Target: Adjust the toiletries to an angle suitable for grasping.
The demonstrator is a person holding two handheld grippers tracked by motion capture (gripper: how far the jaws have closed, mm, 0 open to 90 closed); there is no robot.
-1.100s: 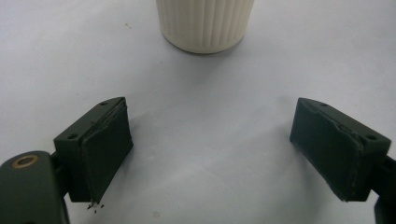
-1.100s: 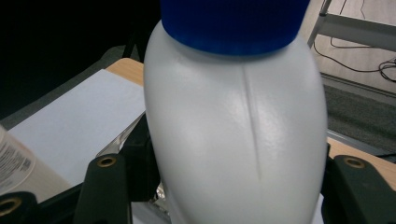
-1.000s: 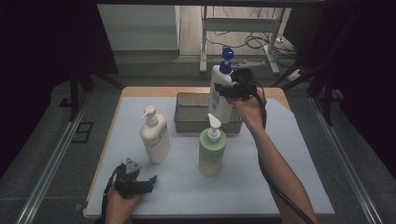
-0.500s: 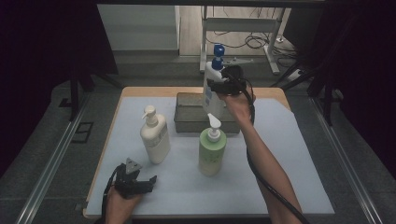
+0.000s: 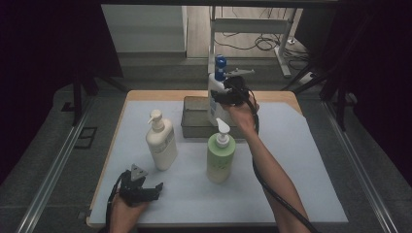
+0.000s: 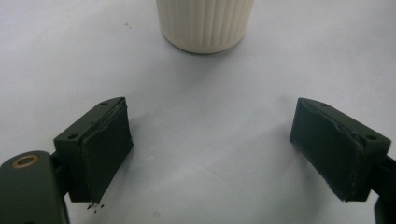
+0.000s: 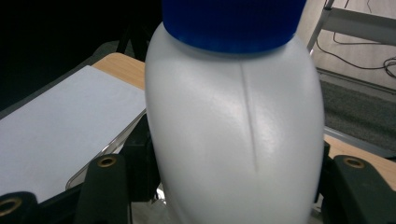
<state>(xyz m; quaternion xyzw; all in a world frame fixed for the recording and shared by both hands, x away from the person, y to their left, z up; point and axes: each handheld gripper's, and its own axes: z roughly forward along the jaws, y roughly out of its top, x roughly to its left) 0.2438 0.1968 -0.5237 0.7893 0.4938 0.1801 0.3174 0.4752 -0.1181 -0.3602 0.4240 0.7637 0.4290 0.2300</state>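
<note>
1. Left gripper (image 5: 154, 187), counter's 7 o'clock corner. Rests low on the white sheet, held in the person's left hand at the near edge; fingers (image 6: 100, 147) spread wide with nothing between them. Points toward the cream pump bottle (image 5: 161, 141), whose ribbed base stands just ahead at the gripper's 12 o'clock, apart from it.

2. Green pump bottle (image 5: 220, 154), near the counter's centre. Upright, directly below the line of the right forearm. Judgement: the lowering arm should keep above its pump head to avoid a knock.

3. Right gripper (image 5: 224, 96), toward 12 o'clock. Forearm stretched forward from the near edge, wrist level, fingers pinching the white bottle with blue cap (image 7: 233, 126) by its body, one on either flank just under the cap.

4. White bottle with blue cap, at the far 12 o'clock side, carried upright over the grey tray (image 5: 193, 127). Judgement: the step is setting it into the tray; it goes best lowered straight, kept vertical, base seated flat on the tray floor before the fingers spread, since a tall bottle gripped high may tip.
</note>
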